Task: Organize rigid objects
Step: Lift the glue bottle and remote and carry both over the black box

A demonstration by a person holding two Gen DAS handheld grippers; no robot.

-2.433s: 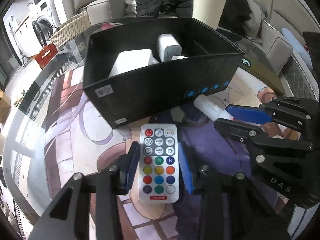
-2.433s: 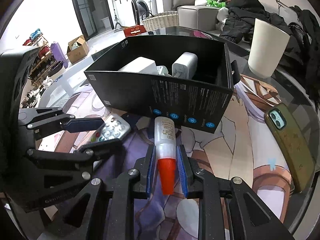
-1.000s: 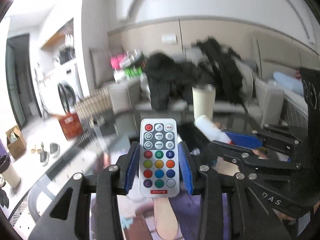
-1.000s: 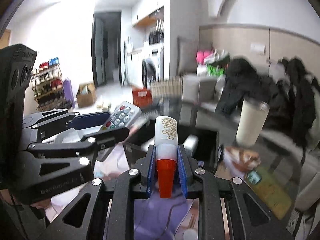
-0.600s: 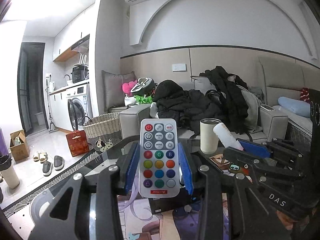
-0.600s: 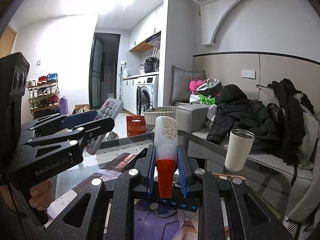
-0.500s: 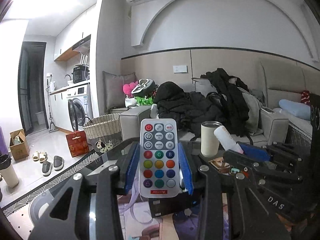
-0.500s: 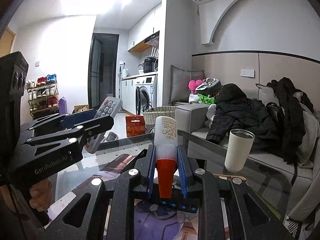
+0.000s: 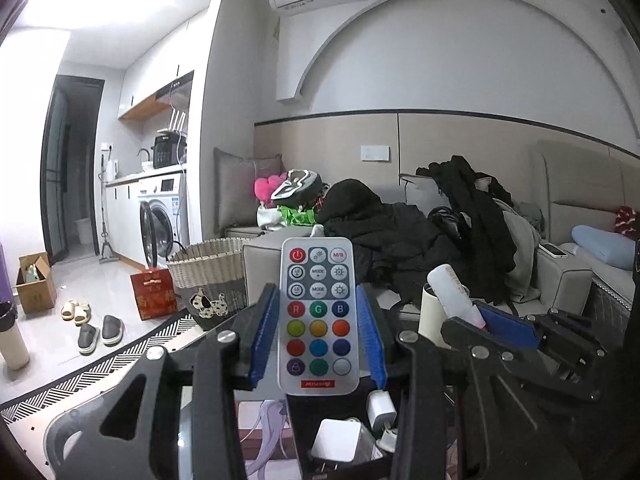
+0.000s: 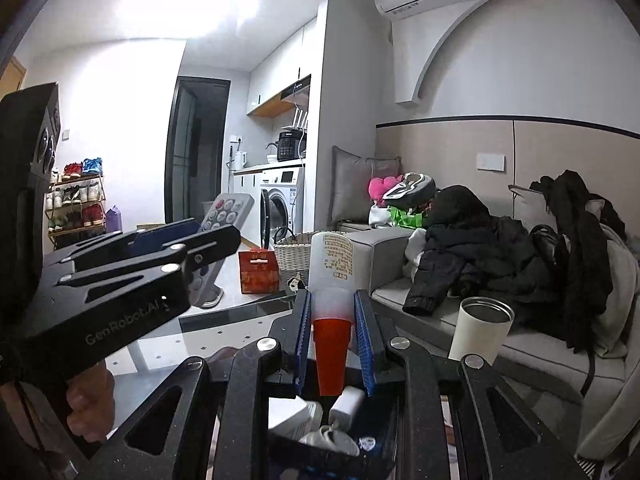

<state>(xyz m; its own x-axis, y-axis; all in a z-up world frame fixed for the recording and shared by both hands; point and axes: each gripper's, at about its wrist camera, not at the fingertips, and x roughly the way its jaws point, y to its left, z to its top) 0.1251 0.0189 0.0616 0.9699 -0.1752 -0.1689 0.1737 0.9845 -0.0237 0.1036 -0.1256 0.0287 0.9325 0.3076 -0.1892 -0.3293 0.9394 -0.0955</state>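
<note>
**Both grippers raised above the box, each with an item**

Now the left gripper (image 9: 318, 328) sits low in the centre of the left wrist view, its blue-padded fingers (image 9: 265, 332) pinching a white remote (image 9: 318, 316) by its long edges. The remote stands upright, button face toward the camera, with the red power button at its top left and rows of coloured buttons below. Under it, at the bottom centre of the frame, the open black box (image 9: 298, 432) shows white chargers (image 9: 336, 444) lying inside.

At the right of that view the right gripper (image 9: 472, 316) reaches in, a white bottle (image 9: 448, 288) slanting up and to the left from between its fingers. A pale cup (image 9: 430, 316) stands just behind it on the glass counter (image 9: 160, 340).

In the right wrist view the right gripper (image 10: 332, 340) holds the lower centre, its fingers (image 10: 363, 344) pressed against the bottle (image 10: 332, 280) around the neck, where the white body meets the red cap (image 10: 331, 356). The cap points down toward the camera, and the printed body rises above the fingertips. Directly below, the box (image 10: 384, 440) holds the chargers (image 10: 346, 402).

At the left of this frame the left gripper (image 10: 208, 236) carries the remote (image 10: 222, 216), seen at a slant, with a hand (image 10: 86, 404) around its handle in the lower left. The cup (image 10: 482, 330) stands at right centre, in front of a sofa (image 10: 400, 264) heaped with dark coats (image 10: 476, 248).
</note>
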